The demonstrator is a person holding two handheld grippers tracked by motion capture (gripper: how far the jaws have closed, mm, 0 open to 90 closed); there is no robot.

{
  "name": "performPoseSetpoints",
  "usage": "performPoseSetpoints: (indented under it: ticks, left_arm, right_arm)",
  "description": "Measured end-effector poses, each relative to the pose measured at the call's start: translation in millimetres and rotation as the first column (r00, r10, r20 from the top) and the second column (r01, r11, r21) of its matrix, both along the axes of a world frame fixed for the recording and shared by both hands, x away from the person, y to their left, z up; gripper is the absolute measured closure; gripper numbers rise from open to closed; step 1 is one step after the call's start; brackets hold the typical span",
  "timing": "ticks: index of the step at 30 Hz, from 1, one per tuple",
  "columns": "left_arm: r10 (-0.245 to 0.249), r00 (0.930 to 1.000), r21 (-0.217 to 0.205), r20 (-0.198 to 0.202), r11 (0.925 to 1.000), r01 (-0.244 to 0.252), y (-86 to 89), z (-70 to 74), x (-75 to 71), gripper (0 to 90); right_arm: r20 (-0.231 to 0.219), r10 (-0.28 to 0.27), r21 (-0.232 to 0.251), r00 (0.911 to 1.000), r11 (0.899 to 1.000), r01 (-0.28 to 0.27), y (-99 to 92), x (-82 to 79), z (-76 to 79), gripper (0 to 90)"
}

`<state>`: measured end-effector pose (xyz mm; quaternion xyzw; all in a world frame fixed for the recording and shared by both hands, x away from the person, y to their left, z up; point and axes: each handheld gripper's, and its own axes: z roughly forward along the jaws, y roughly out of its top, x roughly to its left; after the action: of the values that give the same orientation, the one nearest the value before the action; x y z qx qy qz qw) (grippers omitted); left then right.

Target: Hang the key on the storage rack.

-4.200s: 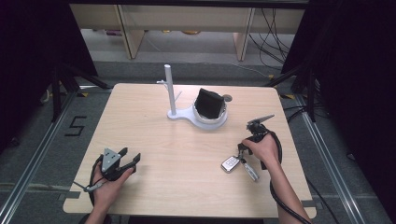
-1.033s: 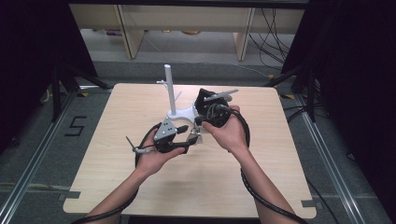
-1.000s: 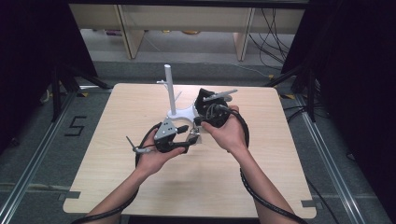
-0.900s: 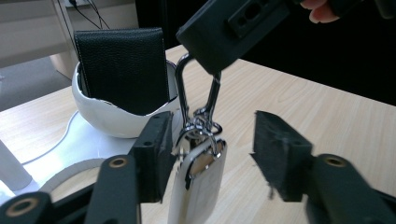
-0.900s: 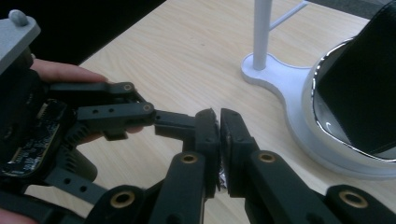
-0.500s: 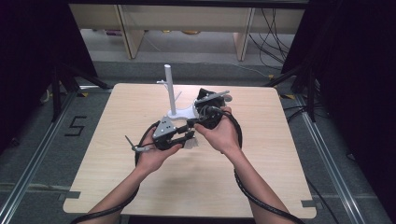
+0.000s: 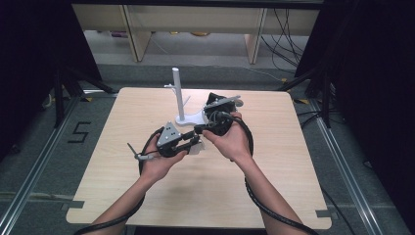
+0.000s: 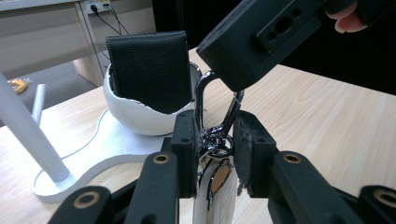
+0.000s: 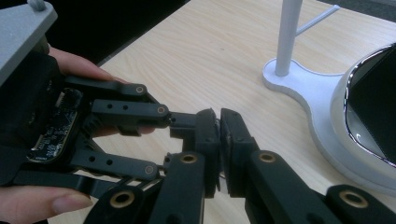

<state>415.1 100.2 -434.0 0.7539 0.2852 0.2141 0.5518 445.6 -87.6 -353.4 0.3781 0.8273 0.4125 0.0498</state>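
Both grippers meet mid-table, just in front of the white stand [image 7: 192,119]. Left gripper [image 8: 215,154] has just been closing; its jaws now pinch the keyring [image 8: 215,140] at the swivel under the silver carabiner, with a white fob hanging below betw. the jaws. Right gripper [image 9: 219,149] is clamped on the same keyring, higher up: in the left gripper view its black body covers the top of the carabiner loop. In the right gripper view its jaws stand almost together w/ only a thin slit, and the left gripper's jaw tips touch them from the left. So the keyring is held by both, off the table, near the stand's bowl.

Bowl [image 8: 140,116] holds a black wallet [image 8: 149,70] upright, leaning on the back rim. Bowl rim sits just behind the carabiner: tight there. Stand's post [image 7: 178,95] rises left of the bowl, near the left gripper's far side.

Room: table [image 7: 293,161] is bare to the right, left and front of the hands. Table edges are well apart from both grippers. Cables trail back along the forearms to the near edge.
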Motion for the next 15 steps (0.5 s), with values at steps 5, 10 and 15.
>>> performPoseSetpoints:
  ticks: [5, 10, 15]
  left_arm:
    - [0.009, 1.0000, 0.028, 0.002, 0.9996, -0.009, 1.0, 0.9, -1.7, 70.9]
    - [0.014, 0.9999, 0.053, 0.003, 0.9985, -0.014, 0.8, 1.2, -2.2, 71.0]
    - [0.020, 0.9998, 0.057, -0.002, 0.9982, -0.020, 0.6, 1.5, -2.0, 71.0]
  right_arm:
    - [-0.021, 0.003, 0.011, 0.9998, 1.000, -0.003, -0.4, 0.9, -1.5, 87.2]
    - [-0.025, 0.000, 0.017, 0.9997, 1.000, 0.000, -0.1, 2.4, -4.3, 86.9]
    - [-0.025, 0.017, 0.004, 0.9995, 1.000, -0.017, -0.3, 3.5, -4.8, 85.4]
